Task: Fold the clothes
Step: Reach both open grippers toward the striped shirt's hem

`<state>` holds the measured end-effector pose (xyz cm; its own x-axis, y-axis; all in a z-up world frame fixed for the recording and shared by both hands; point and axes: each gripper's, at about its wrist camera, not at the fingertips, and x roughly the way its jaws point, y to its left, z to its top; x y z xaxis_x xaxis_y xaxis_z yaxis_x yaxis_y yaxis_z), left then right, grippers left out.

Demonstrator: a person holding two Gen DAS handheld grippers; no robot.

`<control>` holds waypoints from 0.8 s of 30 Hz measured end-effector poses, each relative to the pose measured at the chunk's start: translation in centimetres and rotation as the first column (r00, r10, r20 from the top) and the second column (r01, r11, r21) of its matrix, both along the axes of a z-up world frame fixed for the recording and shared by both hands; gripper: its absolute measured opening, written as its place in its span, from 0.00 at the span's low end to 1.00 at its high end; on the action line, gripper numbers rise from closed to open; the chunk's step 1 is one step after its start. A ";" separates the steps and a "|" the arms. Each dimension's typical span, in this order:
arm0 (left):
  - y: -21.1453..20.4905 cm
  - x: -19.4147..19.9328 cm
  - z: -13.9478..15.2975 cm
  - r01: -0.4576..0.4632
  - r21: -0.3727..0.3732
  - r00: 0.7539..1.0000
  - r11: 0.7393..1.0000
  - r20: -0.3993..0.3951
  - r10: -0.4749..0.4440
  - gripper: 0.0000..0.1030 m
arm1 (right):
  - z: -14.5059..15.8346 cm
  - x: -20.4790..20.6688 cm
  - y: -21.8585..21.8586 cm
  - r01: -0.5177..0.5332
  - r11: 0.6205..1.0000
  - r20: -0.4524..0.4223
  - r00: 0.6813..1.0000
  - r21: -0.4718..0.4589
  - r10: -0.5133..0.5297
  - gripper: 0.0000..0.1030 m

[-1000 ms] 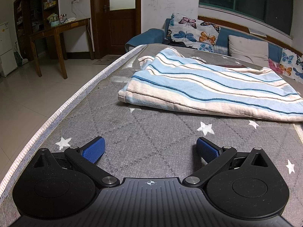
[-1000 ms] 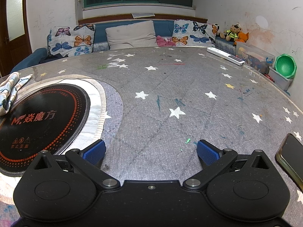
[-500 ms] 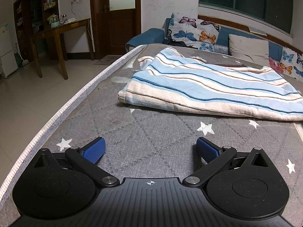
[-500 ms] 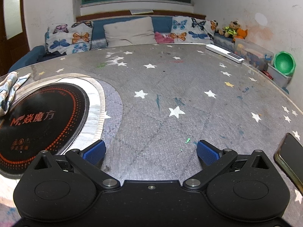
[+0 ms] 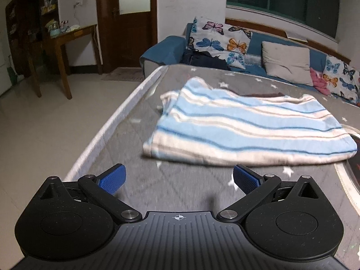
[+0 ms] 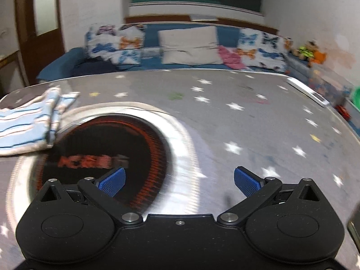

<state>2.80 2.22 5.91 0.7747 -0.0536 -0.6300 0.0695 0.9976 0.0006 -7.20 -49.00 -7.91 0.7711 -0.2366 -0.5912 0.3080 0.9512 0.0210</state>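
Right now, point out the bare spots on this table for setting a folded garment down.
Bare: the starred cover between the black round plate and the white remote, and the strip between the left gripper and the striped garment. Crowded: the garment overlaps the plate's rim.

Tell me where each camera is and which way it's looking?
Left wrist: rides on the left hand-held gripper, low over the star-patterned table, facing the striped cloth; its open blue fingers show.
Right wrist: rides on the right hand-held gripper, facing the round black cooktop and the sofa beyond; its open blue fingers show.
Shared: both see the striped cloth, the table and the butterfly pillows.
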 end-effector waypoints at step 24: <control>-0.2 14.7 1.4 0.043 0.070 0.999 0.997 -0.020 -0.042 0.85 | 3.2 19.4 11.8 -0.342 0.939 -0.032 0.939 0.018 0.343 0.69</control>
<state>17.46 2.02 7.36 0.7610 -0.0417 -0.6474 0.1129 0.9912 0.0688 12.16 -37.22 -4.74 0.7837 0.0454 -0.6195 -0.0357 0.9990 0.0280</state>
